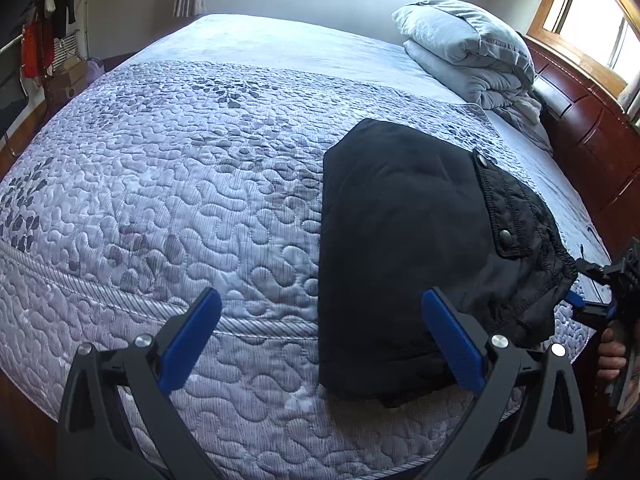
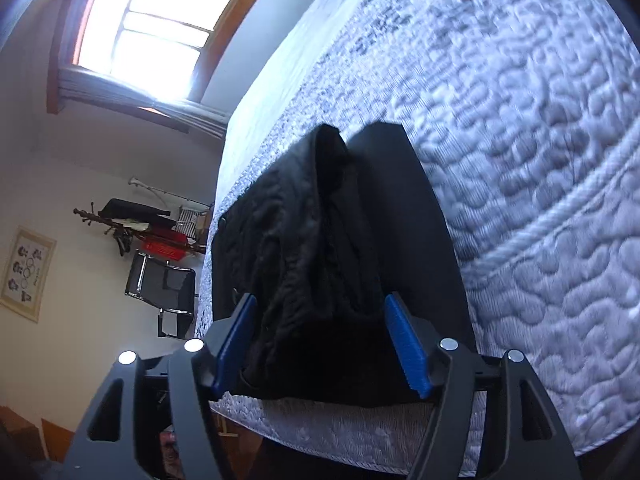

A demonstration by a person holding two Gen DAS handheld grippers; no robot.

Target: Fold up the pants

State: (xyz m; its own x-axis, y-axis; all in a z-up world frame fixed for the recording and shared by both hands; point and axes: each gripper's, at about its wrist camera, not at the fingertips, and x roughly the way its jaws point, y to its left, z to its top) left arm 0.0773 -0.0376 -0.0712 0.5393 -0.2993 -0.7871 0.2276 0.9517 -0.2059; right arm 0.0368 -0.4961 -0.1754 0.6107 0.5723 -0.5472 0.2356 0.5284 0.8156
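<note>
I am straddling the folded pants [image 2: 320,248] with the right gripper [image 2: 324,344], fingers apart around the bunched edge. The left gripper [image 1: 320,344] is hovering wide apart above the bed [image 1: 180,168], gripping nothing. Before closing, I should be seating both pads over every layer.

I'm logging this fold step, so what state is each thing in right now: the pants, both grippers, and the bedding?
pants: folded into a compact stack near the bed edge, waistband snap showing.
left gripper: open, holding nothing.
right gripper: open, fingers either side of the waistband end.
quilt: spread flat on the bed.
comforter: folded, piled by the headboard.
</note>
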